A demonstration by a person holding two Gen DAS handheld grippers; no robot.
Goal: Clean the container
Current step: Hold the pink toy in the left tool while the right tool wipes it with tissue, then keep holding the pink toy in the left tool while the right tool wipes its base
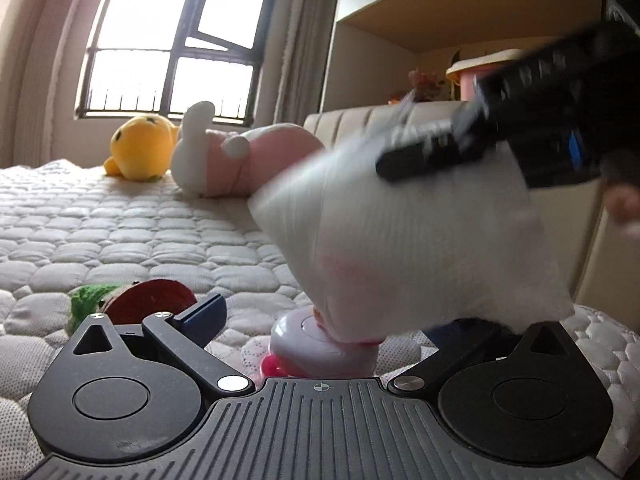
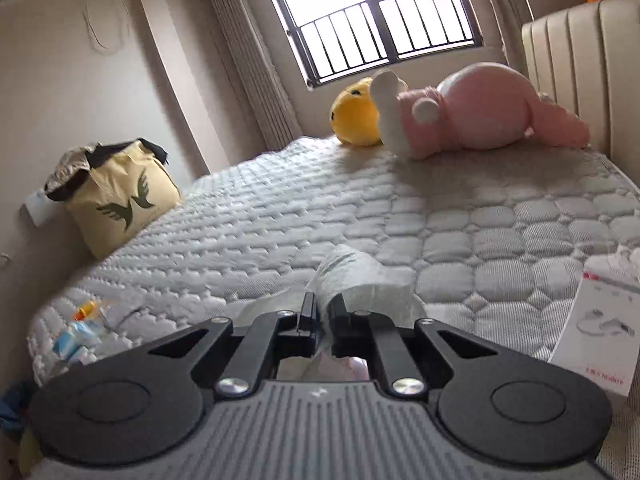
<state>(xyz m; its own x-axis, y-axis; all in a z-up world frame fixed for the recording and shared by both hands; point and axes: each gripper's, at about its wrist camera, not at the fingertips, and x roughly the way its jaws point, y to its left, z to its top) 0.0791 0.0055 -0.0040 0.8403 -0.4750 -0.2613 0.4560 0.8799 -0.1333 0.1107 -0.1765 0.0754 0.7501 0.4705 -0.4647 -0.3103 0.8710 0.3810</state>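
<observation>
The right claw (image 2: 322, 314) pinches a white wipe (image 1: 400, 240) over the pink-and-white container (image 1: 320, 346) on the bed (image 2: 360, 208); the left claw (image 1: 340, 320) is spread around it. Wiping wants firm, steady bracing.

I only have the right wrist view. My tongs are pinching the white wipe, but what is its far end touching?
Observer: The wipe hangs down onto a small pink and white container that rests on the mattress.
Operator: Is the left side gripping that container?
Observer: The left tongs are open, with one finger on each side of it. The wipe hides the right finger, so I cannot tell about contact.
Operator: Is anything close by?
Observer: A green and red knitted item lies just left of the left tongs.
</observation>
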